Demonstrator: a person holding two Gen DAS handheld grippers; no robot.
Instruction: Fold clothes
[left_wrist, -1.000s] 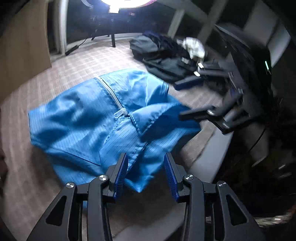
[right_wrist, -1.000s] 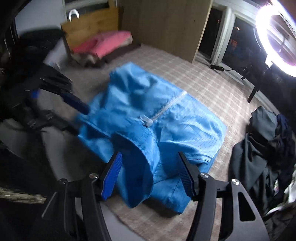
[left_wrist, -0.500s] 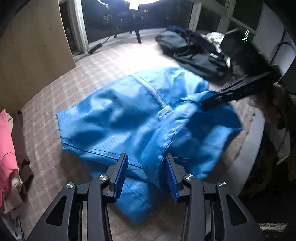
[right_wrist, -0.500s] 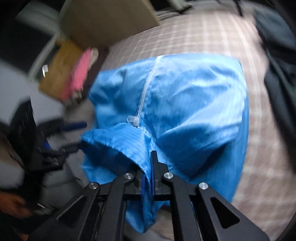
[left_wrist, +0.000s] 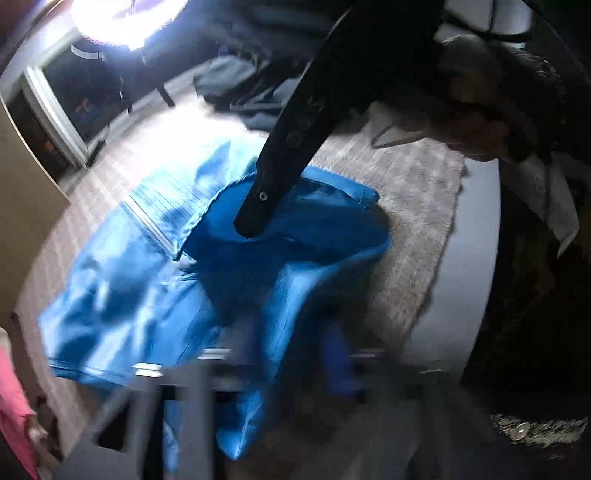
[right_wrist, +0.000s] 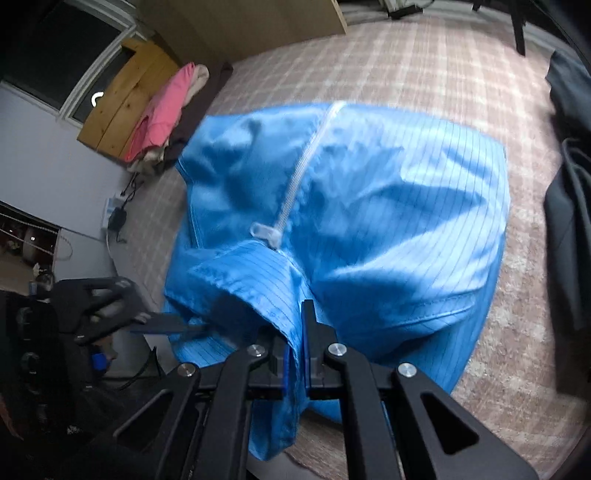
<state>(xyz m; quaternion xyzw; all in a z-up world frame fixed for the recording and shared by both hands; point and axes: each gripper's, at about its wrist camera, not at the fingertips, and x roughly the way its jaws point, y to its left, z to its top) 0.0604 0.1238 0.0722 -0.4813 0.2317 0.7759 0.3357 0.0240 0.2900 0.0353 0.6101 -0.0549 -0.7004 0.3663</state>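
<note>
- Blue jacket lies spread on the checked bed cover, white zipper up.
- Right gripper: fingers clamped on a lifted fold at the near edge, seen sharply only from its own camera.
- Left gripper is a blur over the jacket's edge; I cannot tell whether its fingers are apart.
- Pink clothes sit piled beyond.

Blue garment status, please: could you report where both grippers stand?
Right gripper shut on blue garment collar. Left gripper blurred, state unclear. Nothing blocking.
</note>
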